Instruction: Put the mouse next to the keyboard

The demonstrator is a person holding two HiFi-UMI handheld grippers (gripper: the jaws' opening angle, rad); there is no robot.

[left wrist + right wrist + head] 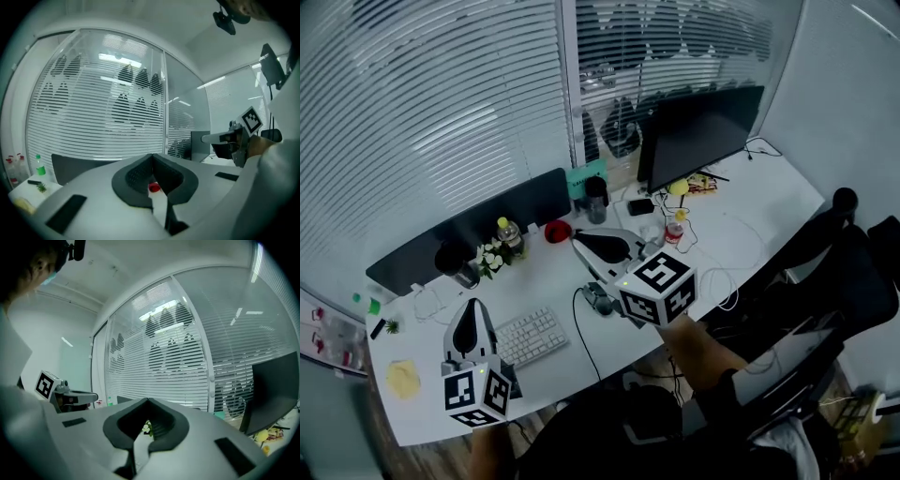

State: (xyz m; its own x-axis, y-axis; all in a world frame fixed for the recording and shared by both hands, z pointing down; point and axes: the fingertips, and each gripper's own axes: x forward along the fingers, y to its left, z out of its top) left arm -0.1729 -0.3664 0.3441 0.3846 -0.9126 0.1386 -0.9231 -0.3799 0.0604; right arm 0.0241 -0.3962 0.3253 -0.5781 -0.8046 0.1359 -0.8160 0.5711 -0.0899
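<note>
White keyboard (531,336), dark mouse (599,300) nearby

White desk (773,187), curved front edge. Keyboard (530,337) near the front left, mouse (599,299) just right of it. Further back: flowers (492,255), bottle (509,232), red object (558,231), black cup (596,200). Monitor (698,131) at back right. Yellow lump (403,379) at far left.

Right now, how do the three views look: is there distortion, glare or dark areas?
Head view: wide-angle bend, so the blinds curve; the light is dim and bluish. Left gripper view: round fisheye picture with black corners; ceiling lights glare in the glass. Right gripper view: the same black corners and glare; the monitor is only a dark shape.
</note>
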